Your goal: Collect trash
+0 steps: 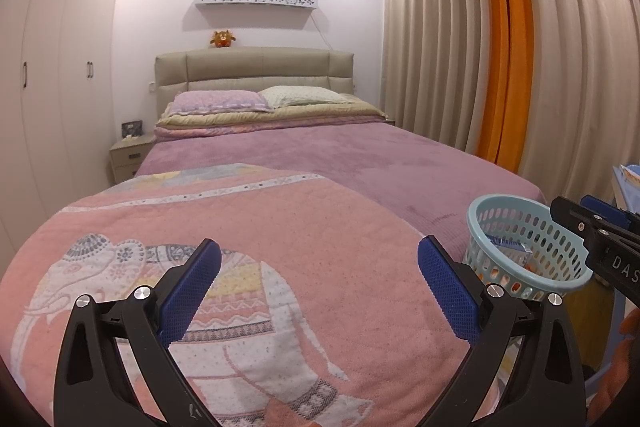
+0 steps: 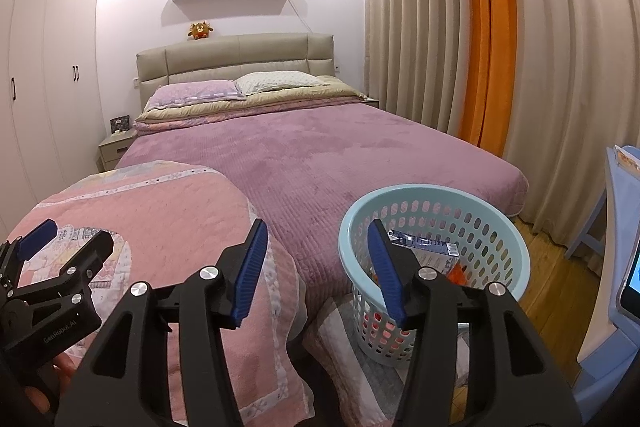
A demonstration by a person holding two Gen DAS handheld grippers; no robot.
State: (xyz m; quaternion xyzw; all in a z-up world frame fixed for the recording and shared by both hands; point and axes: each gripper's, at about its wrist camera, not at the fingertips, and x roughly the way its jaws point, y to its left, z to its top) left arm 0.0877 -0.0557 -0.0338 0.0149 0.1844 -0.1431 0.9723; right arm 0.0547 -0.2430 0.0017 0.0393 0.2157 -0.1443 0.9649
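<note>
A light blue perforated basket [image 2: 476, 227] stands at the foot of the bed, also in the left wrist view [image 1: 560, 251]. Inside it lie a blue and white box [image 2: 430, 249] and something orange [image 2: 458, 273]. My right gripper [image 2: 318, 239] is open and empty, its right finger in front of the basket's near rim. My left gripper [image 1: 320, 255] is open and empty above a pink elephant blanket [image 1: 240, 247]. The left gripper [image 2: 72, 239] also shows at the left of the right wrist view. The right gripper's body [image 1: 600, 239] shows at the right edge of the left wrist view.
A bed with a purple cover [image 2: 320, 155] fills the middle. Beige and orange curtains [image 2: 480, 47] hang on the right. A wardrobe [image 1: 48, 87] and a nightstand [image 1: 128, 157] stand on the left. A blue chair [image 2: 612, 195] stands on the wood floor at right.
</note>
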